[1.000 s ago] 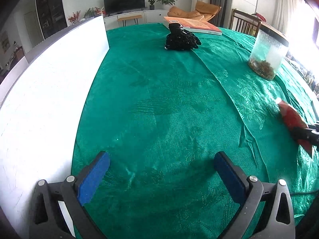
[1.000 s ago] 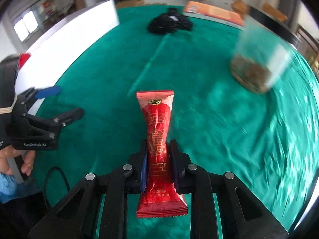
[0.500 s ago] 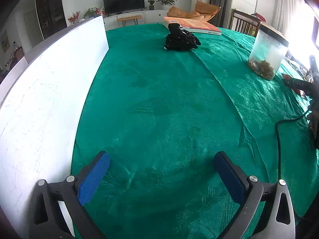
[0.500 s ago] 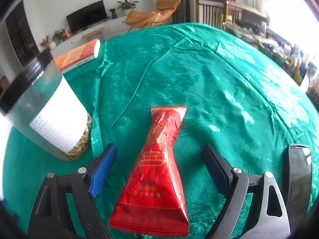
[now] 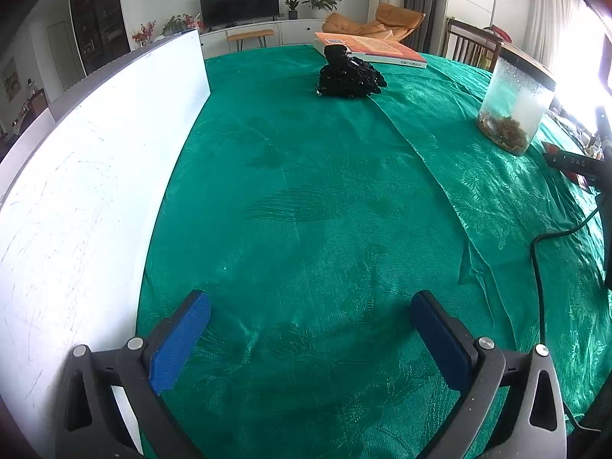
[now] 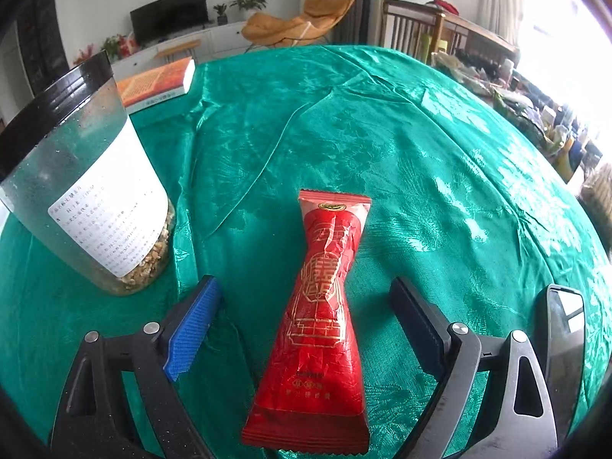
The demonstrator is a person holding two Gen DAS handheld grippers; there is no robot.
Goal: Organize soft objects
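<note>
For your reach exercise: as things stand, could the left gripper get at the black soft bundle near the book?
Probably yes. The left gripper stands open and empty, and only bare green cloth lies between it and the black bundle far across the table.

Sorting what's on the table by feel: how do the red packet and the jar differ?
The red packet lies flat on the green cloth; the jar stands upright beside it. The packet is opaque, crinkled foil with gold print; the jar is clear, rigid-looking, with a black lid and white label. The packet sits between the open right tongs; the jar is outside them. Both rest on the same cloth.
</note>
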